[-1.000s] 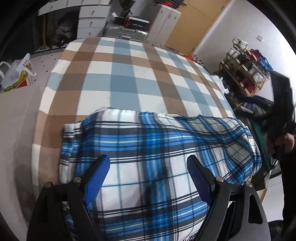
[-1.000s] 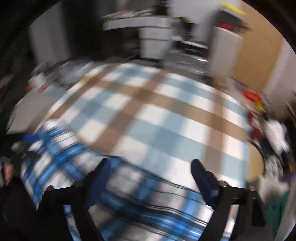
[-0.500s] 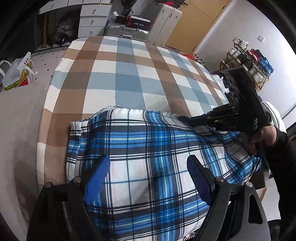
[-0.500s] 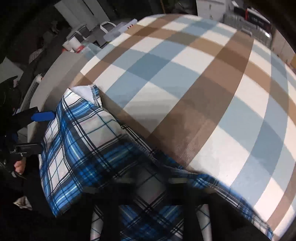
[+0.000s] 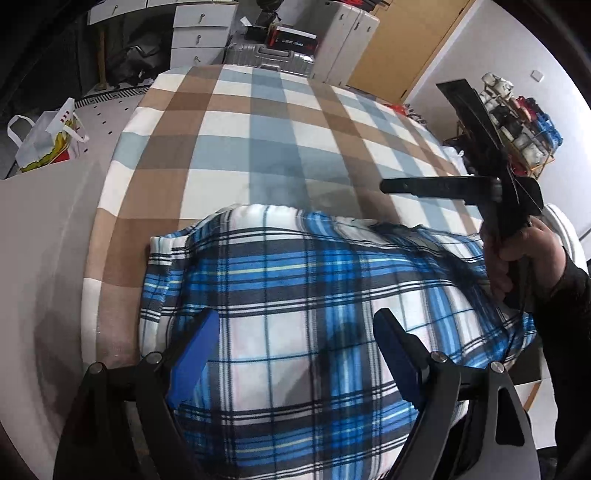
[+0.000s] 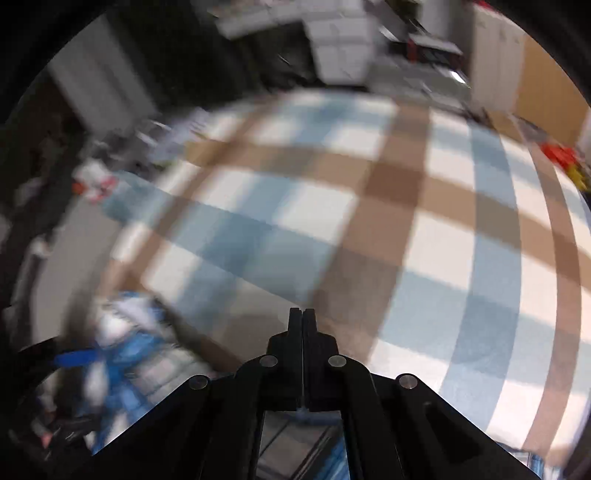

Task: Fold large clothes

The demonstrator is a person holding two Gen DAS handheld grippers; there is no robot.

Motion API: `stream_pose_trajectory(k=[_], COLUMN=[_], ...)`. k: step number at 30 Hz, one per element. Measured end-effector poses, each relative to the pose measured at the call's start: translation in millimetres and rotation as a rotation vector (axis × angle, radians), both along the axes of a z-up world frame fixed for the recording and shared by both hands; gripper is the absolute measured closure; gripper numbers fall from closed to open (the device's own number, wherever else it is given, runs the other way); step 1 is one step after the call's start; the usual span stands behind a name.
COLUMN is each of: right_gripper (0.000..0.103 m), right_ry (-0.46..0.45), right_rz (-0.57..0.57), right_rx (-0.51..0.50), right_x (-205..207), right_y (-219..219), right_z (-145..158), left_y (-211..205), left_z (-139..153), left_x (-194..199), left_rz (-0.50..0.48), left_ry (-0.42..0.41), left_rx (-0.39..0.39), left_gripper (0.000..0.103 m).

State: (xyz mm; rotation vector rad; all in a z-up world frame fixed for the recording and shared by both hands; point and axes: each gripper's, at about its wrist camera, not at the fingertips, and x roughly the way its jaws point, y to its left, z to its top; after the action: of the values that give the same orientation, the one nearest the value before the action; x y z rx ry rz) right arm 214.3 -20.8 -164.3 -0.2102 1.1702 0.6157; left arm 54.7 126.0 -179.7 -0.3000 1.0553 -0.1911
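Note:
A blue, white and black plaid garment (image 5: 303, 295) lies bunched on the near part of a bed covered by a brown, blue and white checked bedspread (image 5: 258, 147). My left gripper (image 5: 295, 350) hovers over the garment's near half, open, its blue pads (image 5: 195, 358) wide apart with nothing pressed between them. My right gripper (image 6: 303, 314) is shut, its black fingers pressed together, and I see no cloth between the tips. In the left wrist view a hand (image 5: 517, 254) holds the right gripper (image 5: 384, 185) above the garment's far right edge. The garment (image 6: 129, 343) is blurred at lower left.
A white shopping bag (image 5: 44, 140) stands on the floor to the left of the bed. Beyond the bed's far end are a silver suitcase (image 5: 269, 55), white drawers (image 5: 199, 33) and a wooden wardrobe (image 5: 406, 44). A shoe rack (image 5: 517, 125) stands at the right.
The right gripper came in from the far right over the garment's right side and went from open to shut. The left gripper stayed open over the garment's near half.

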Motion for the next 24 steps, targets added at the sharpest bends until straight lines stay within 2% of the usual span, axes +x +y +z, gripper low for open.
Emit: stream_pose_trajectory(k=[1, 4, 8, 9, 11, 12, 14, 17, 18, 19, 21, 22, 24], right_gripper=[0.1, 0.099, 0.072, 0.062, 0.051, 0.05, 0.049, 0.046, 0.046, 0.046, 0.045, 0.045, 0.039], right_ry=[-0.001, -0.026, -0.113, -0.125, -0.13, -0.126, -0.112, -0.104, -0.085, -0.05, -0.024, -0.086, -0.132], right_rz=[0.002, 0.0, 0.01, 0.004, -0.011, -0.016, -0.028, -0.072, -0.09, -0.1, -0.113, -0.105, -0.108], right_rx=[-0.004, 0.09, 0.182, 0.202, 0.242, 0.245, 0.232, 0.142, 0.105, 0.063, 0.032, 0.03, 0.002], right_x=[-2, -17, -67, -80, -113, -129, -152, -174, -176, -173, -167, -168, -166], right_y=[0, -20, -59, -68, -90, -95, -96, -93, -91, -85, -81, -79, -72], right_z=[0, 26, 74, 82, 91, 90, 81, 47, 34, 12, -13, -12, -15], left_y=[1, 3, -4, -9, -28, -38, -63, -84, -84, -82, -80, -79, -77], left_z=[-1, 2, 15, 18, 23, 23, 17, -19, -28, -32, -32, -32, -32], left_x=[0, -2, -8, -9, -12, -12, -9, 8, 12, 14, 15, 15, 14], left_rz=[0.001, 0.001, -0.045, -0.068, -0.142, -0.176, -0.207, -0.206, -0.199, -0.197, -0.203, -0.201, -0.203], left_ry=[0.0, -0.006, -0.068, -0.084, -0.112, -0.117, -0.097, 0.05, 0.078, 0.078, 0.061, 0.055, 0.043], left_rx=[-0.003, -0.02, -0.106, -0.114, -0.123, -0.114, -0.006, 0.152, 0.173, 0.179, 0.183, 0.179, 0.188], left_gripper=[0.021, 0.021, 0.021, 0.021, 0.021, 0.021, 0.021, 0.021, 0.021, 0.021, 0.021, 0.021, 0.021])
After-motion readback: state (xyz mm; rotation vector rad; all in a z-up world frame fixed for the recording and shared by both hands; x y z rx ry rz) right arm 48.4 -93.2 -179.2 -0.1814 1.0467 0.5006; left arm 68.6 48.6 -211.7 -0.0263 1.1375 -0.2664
